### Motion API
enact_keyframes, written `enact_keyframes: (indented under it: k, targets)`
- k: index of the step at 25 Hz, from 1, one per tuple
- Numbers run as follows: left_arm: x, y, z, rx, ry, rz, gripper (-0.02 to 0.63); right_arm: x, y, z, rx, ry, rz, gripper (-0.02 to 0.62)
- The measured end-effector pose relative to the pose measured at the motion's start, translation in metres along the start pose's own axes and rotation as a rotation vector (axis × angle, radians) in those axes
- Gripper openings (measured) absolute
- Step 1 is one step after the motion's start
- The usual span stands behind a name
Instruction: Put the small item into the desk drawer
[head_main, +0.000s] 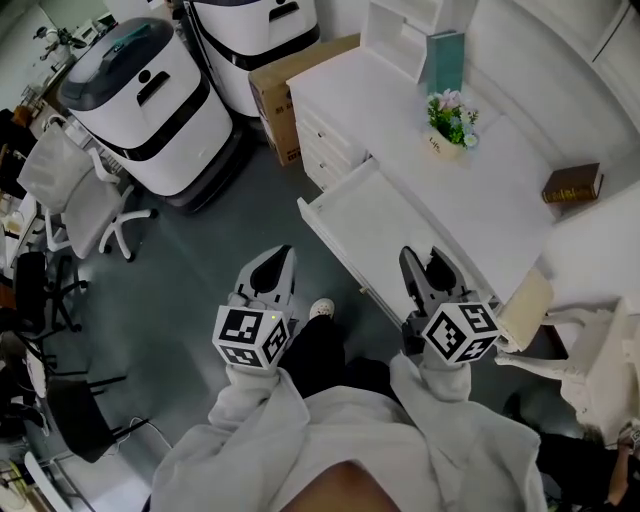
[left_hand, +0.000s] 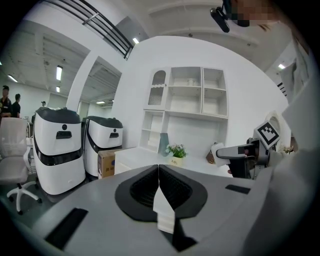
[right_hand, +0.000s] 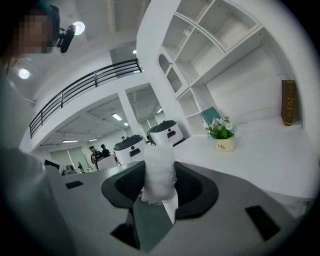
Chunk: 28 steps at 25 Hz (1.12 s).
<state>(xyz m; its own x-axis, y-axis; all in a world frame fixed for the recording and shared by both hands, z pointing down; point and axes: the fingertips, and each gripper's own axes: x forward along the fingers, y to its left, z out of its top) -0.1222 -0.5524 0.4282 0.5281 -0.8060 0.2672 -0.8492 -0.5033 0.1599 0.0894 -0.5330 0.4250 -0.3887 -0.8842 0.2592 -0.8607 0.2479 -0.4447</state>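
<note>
At the left of the head view, two white machines (head_main: 150, 100) and an office chair (head_main: 75, 195) stand apart from the work area. The left tongs (head_main: 282, 256) are closed, with nothing between the jaws. The right tongs (head_main: 425, 262) are clamped on the small item (right_hand: 159, 172), a white fabric-like roll held in the air, not yet inside the desk drawer (head_main: 400, 225). The drawer stands pulled out of the table (head_main: 520, 170) and appears bare. A flower pot (head_main: 448, 143) and a book (head_main: 572, 184) rest further right. Judged status: drawer open, item gripped. Remaining: bring the item over the drawer and release it inside.
</note>
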Motion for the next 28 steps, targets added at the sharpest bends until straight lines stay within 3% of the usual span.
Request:
enact_keyframes:
  k: [17,23,28]
  targets:
    - [0.104,0.044,0.021,0.061,0.058,-0.219,0.018,0.068,-0.030,0.000,0.062,-0.015,-0.183,0.187]
    - [0.126,0.046,0.017,0.092,0.096,-0.285,0.018,0.079,-0.056,-0.022,0.090,0.020,-0.268,0.187]
    - [0.134,0.040,0.006,0.090,0.137,-0.323,0.018,0.081,-0.081,-0.052,0.081,0.132,-0.322,0.187]
